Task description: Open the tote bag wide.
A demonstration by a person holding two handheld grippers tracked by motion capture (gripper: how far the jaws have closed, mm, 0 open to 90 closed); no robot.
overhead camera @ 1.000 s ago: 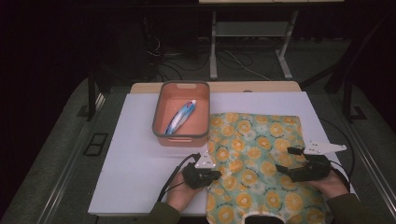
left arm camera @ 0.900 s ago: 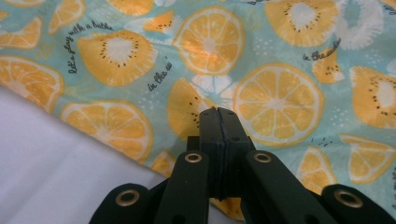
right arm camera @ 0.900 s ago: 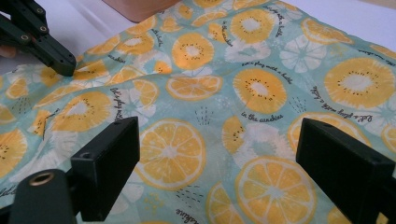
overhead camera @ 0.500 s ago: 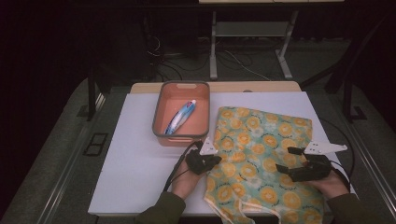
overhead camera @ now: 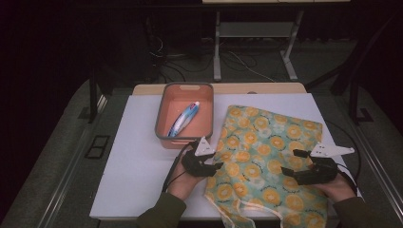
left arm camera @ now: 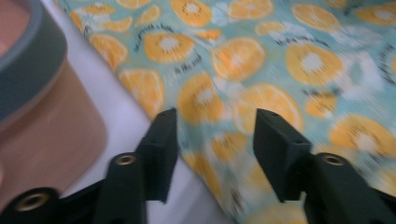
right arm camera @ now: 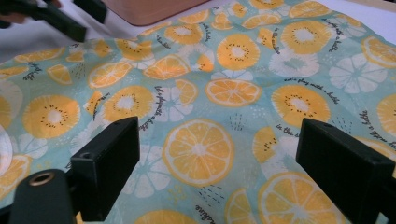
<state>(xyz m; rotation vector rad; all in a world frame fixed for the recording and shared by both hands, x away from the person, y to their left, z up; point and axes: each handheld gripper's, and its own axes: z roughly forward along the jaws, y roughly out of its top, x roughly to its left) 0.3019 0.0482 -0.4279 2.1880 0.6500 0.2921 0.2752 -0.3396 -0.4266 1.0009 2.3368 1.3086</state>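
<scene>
Jaws of the left gripper [overhead camera: 215,166] have just opened, seemingly clear of the cloth [overhead camera: 266,161]; the right gripper [overhead camera: 291,162] gapes wide.

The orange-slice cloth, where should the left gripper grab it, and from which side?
Probably the cloth's left edge by the salmon bin, coming from the bare white tabletop. The cloth lies flat, so only an edge gives the jaws something to pinch. The left gripper, jaws just opened, with nothing pinched, already faces that edge.
</scene>
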